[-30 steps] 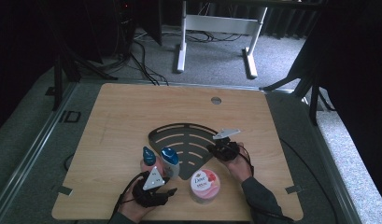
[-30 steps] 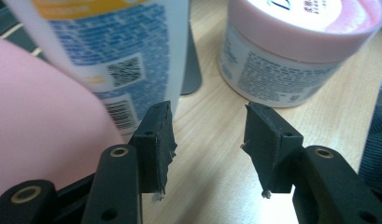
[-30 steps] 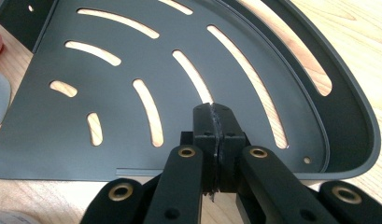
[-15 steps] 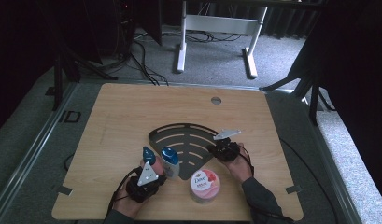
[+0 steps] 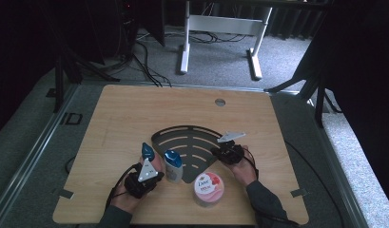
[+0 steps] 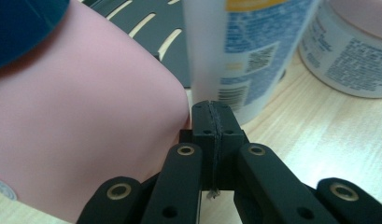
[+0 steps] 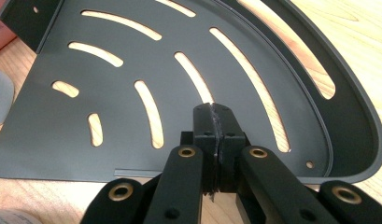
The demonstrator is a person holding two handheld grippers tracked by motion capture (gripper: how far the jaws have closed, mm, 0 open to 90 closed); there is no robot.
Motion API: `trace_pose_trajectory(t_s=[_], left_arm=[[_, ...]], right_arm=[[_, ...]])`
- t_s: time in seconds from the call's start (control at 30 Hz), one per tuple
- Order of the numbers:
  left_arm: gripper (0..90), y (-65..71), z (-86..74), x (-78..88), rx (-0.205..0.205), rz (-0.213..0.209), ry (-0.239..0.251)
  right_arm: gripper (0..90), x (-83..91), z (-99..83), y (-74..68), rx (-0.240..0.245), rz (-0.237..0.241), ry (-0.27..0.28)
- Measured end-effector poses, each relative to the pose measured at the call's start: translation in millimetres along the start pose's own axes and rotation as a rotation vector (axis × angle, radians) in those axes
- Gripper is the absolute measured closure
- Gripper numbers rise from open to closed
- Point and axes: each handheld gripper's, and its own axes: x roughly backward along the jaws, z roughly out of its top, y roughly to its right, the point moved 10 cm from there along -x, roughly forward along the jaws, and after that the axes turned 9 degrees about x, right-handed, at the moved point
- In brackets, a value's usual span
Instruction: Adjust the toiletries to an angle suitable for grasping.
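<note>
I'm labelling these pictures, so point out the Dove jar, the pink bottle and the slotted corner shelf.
Dove jar (image 5: 209, 184), high view, on its lid.
Pink bottle (image 6: 86, 121), left gripper view, on its body.
Slotted corner shelf (image 7: 132, 60), right gripper view, on its flat plate.

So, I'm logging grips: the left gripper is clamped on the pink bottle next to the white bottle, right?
Not clamped. In the left gripper view the left gripper has its jaws shut together with nothing between them; the pink bottle sits just beside them. It does stand next to the white bottle.
</note>
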Motion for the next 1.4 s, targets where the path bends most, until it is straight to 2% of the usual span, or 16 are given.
trace_pose_trajectory(t_s=[0.1, 0.13, 0.33, 0.47, 0.57, 0.6, 0.63, 0.8, 0.83, 0.87, 0.9, 0.97, 1.07, 1.1, 1.23, 1.4], left_arm=[[90.0, -1.5, 0.6, -0.5, -0.001, 0.002, 0.000], [90.0, -9.0, 3.0, -3.0, 0.001, 0.007, -0.001], [90.0, -24.2, 6.3, -5.9, 0.027, 0.034, 0.001], [89.9, -25.0, 6.0, -3.1, 0.045, 0.031, 0.009], [89.9, -10.9, 6.5, 6.3, 0.025, 0.002, 0.025], [89.9, -10.9, 6.5, 6.3, 0.025, 0.002, 0.025], [89.9, 0.1, 7.3, 10.9, 0.006, -0.019, 0.034], [89.9, 30.7, 13.4, 20.3, -0.037, -0.083, 0.067], [89.9, 36.4, 15.3, 20.8, -0.046, -0.093, 0.073], [89.9, 36.4, 15.3, 20.8, -0.046, -0.093, 0.073], [89.9, 46.2, 20.3, 19.9, -0.058, -0.109, 0.085], [89.8, 54.6, 26.0, 16.7, -0.066, -0.127, 0.094], [89.8, 61.5, 31.0, 12.7, -0.079, -0.143, 0.099], [89.8, 70.0, 37.7, 6.4, -0.084, -0.157, 0.112], [89.8, 76.6, 46.5, -4.1, -0.104, -0.137, 0.121], [89.8, 69.0, 49.4, -14.1, -0.078, -0.102, 0.121]], right_arm=[[89.8, -0.2, 0.0, -0.1, 0.000, 0.000, 0.001], [89.8, -0.3, 0.0, -0.5, -0.001, 0.002, 0.000], [89.8, -0.4, 0.0, -0.9, -0.001, 0.004, 0.000], [89.8, -0.4, 0.0, -0.8, 0.000, 0.005, 0.000], [89.8, -0.6, 0.1, -0.8, -0.002, 0.006, 0.004], [89.8, -0.6, 0.1, -0.8, -0.002, 0.006, 0.004], [89.8, -0.8, 0.1, -1.0, -0.001, 0.007, 0.004], [89.7, -1.4, 0.0, -1.3, -0.002, 0.007, 0.004], [89.7, -1.7, 0.1, -1.1, 0.000, 0.007, 0.005], [89.7, -1.7, 0.1, -1.1, 0.000, 0.007, 0.005], [89.7, -2.0, 0.1, -1.0, 0.001, 0.007, 0.005], [89.7, -2.4, 0.1, -1.6, -0.003, 0.008, 0.004], [89.8, -2.5, 0.3, -2.3, -0.004, 0.010, 0.004], [89.8, -2.4, 0.3, -2.2, -0.002, 0.010, 0.004], [89.8, -2.0, 0.4, -1.0, -0.004, 0.009, 0.008], [89.8, -0.8, 1.0, -0.5, -0.002, 0.010, 0.013]])
